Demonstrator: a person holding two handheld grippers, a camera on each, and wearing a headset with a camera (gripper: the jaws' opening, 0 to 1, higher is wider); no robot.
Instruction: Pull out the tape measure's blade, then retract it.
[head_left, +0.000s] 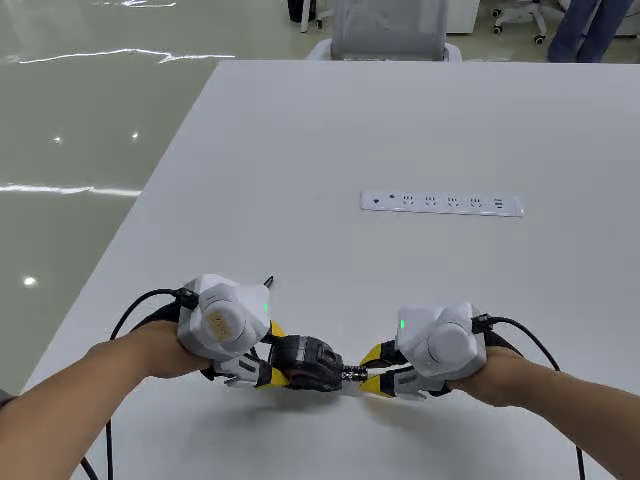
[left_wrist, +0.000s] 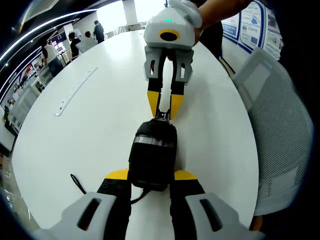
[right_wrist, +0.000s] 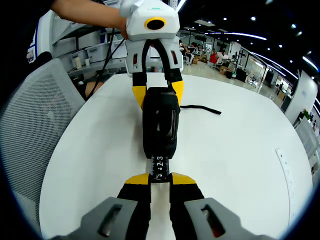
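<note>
A black tape measure (head_left: 306, 362) lies on the white table near its front edge. My left gripper (head_left: 268, 354) is shut on the tape measure's case (left_wrist: 152, 155), its yellow-tipped jaws pressed against both sides. Facing it, my right gripper (head_left: 374, 369) is shut on the end of the blade (right_wrist: 159, 167), which shows a short stretch with printed numbers just out of the case (right_wrist: 160, 122). In the left gripper view the right gripper (left_wrist: 163, 107) meets the case's mouth. A black wrist strap (right_wrist: 200, 108) trails from the case onto the table.
A white power strip (head_left: 441, 203) lies flat on the table (head_left: 330, 150) further back, right of centre. A grey mesh chair (head_left: 388, 28) stands at the far edge. Cables run from both grippers along the person's forearms. Broad bare tabletop lies behind the grippers.
</note>
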